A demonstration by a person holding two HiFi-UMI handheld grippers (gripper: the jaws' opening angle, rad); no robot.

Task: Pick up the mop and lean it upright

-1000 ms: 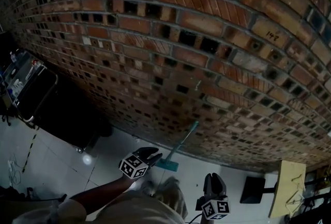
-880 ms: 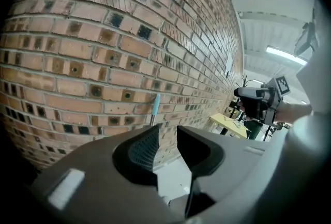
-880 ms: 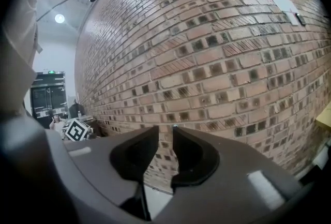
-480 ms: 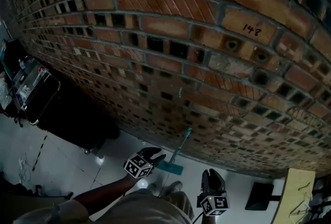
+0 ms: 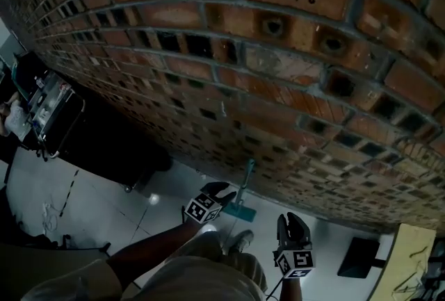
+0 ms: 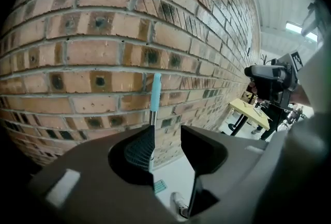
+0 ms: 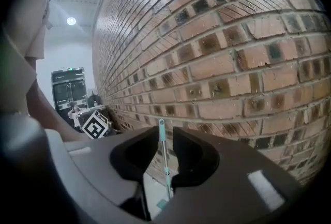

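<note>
Red-brown brick wall (image 5: 292, 56) dead ahead. Against it, a long mop (image 5: 245, 181) with teal grip, silver shaft and flat teal head, propped near upright already. Long axis running from floor up to wall, grip end pointing up at the bricks, head down on the pale tiled floor (image 5: 104, 202) just out from the wall's foot.

Looks like the reach-in step: closing on the shaft with both claws, no lift yet. Left gripper (image 5: 227, 190) near the shaft, released, spreading its jaws wider just now, only air between the pads, shaft showing beyond the gap. Right gripper (image 5: 292, 218) farther out from the wall, likewise released and empty, shaft lined up through its gap.

Next, probably: bring one claw onto the shaft, clench squarely across it, then lift without skidding the head along the tiles.
</note>
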